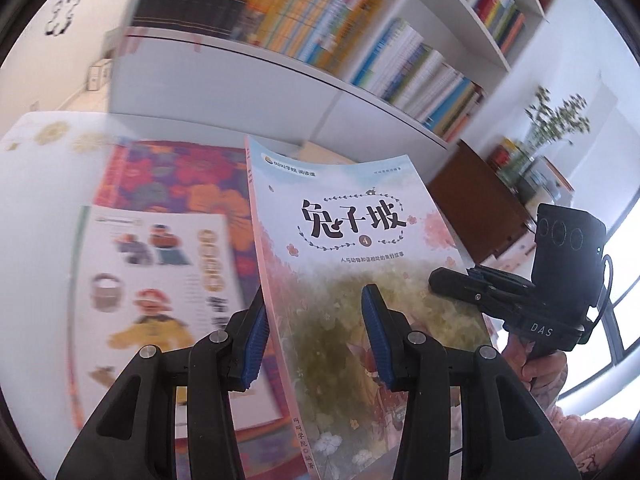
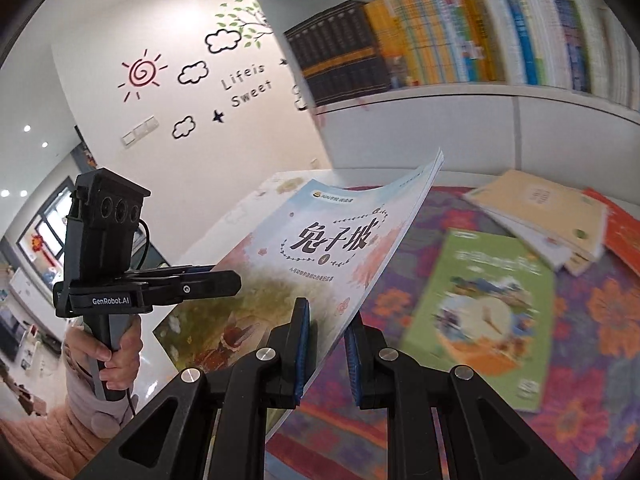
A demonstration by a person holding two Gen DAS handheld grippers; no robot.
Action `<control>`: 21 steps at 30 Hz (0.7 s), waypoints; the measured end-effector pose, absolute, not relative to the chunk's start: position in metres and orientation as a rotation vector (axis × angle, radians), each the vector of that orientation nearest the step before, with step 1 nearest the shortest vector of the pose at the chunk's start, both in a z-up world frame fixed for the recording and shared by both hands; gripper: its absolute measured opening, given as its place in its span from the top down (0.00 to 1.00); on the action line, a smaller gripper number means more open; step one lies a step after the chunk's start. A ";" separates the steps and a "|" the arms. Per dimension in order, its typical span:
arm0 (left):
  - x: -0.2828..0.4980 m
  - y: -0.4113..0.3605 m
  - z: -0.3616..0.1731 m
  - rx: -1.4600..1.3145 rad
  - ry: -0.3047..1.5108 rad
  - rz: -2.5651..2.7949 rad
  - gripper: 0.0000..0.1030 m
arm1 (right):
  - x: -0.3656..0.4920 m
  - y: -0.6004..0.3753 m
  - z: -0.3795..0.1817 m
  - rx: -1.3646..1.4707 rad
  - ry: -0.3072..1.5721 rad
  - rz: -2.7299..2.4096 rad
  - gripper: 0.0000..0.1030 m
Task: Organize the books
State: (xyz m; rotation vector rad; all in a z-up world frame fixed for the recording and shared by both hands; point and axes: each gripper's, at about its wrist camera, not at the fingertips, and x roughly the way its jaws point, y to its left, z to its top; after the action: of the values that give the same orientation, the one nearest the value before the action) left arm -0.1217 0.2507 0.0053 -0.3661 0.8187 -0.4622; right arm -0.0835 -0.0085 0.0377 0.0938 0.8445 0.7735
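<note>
A thin picture book (image 1: 352,248) with a pale blue and pink cover and black Chinese title hangs tilted above the table, held by both grippers. My left gripper (image 1: 316,344) is shut on its spine side, one blue pad behind the edge and one on the cover. My right gripper (image 2: 326,354) is shut on the book's (image 2: 320,248) opposite edge. Each gripper shows in the other's view: the right gripper (image 1: 448,284) clamps the cover's right side, and the left gripper (image 2: 232,280) clamps the left. A hand (image 2: 120,352) grips the left handle.
On the floral tablecloth (image 2: 592,360) lie a green book (image 2: 480,320), a stack of beige books (image 2: 540,216), an orange book (image 2: 624,232) and a white cartoon book (image 1: 160,280). A white bookshelf (image 2: 440,104) full of books stands behind. A brown box (image 1: 480,208) and plant (image 1: 556,128) are at right.
</note>
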 end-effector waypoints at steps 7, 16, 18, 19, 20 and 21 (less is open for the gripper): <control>-0.118 0.298 -0.004 -0.404 0.803 -0.380 0.60 | -0.064 0.046 0.027 0.068 0.868 0.834 0.84; -0.103 0.349 -0.052 -0.483 0.854 -0.291 0.60 | -0.033 0.104 -0.024 0.063 1.004 0.874 0.84; -0.101 0.354 -0.060 -0.493 0.870 -0.273 0.60 | -0.030 0.115 -0.040 0.059 1.030 0.875 0.84; -0.100 0.356 -0.064 -0.495 0.879 -0.264 0.60 | -0.029 0.117 -0.044 0.060 1.039 0.876 0.84; -0.100 0.358 -0.068 -0.497 0.886 -0.257 0.60 | -0.027 0.121 -0.050 0.064 1.054 0.877 0.84; -0.100 0.359 -0.072 -0.495 0.894 -0.251 0.60 | -0.026 0.123 -0.055 0.066 1.064 0.879 0.84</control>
State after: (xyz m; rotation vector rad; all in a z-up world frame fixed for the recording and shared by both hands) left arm -0.0996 0.3591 -0.0716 -0.4950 0.8936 -0.2514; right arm -0.0260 0.1226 -0.0550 0.0658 1.0640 0.8786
